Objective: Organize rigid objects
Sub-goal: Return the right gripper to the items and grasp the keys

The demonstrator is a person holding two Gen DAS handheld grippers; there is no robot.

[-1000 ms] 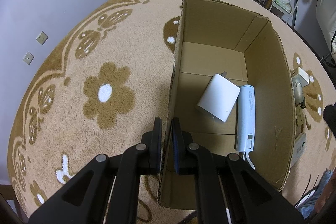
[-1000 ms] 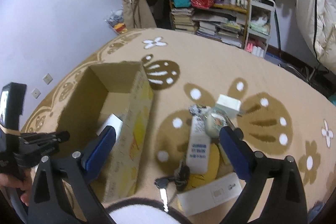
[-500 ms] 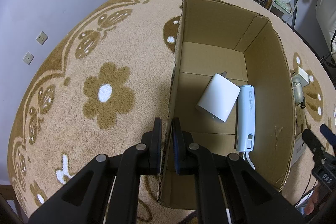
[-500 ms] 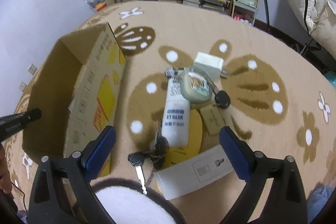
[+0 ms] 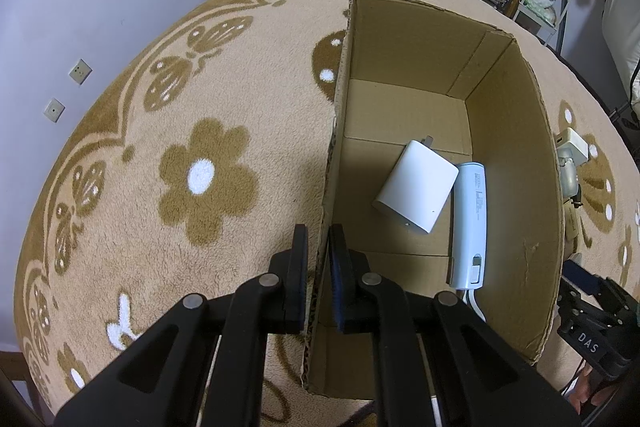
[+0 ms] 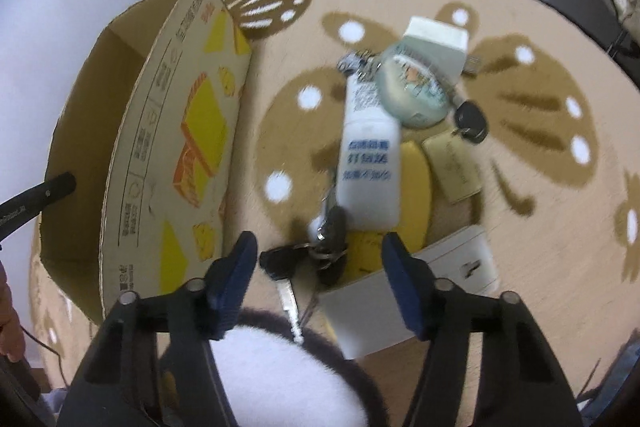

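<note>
Half the key point(image 6: 289, 297) lies blurred.

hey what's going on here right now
A person is sorting loose items into a cardboard box on the rug. The left gripper is clamped on the box's wall. The right gripper hangs open above the keys and white bottle. A white charger and pale blue device are already inside.

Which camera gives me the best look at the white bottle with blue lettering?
The right wrist view: the white bottle lies on the rug just ahead of the open right gripper, label up, slightly blurred. In the left wrist view, the cardboard box hides it.
</note>
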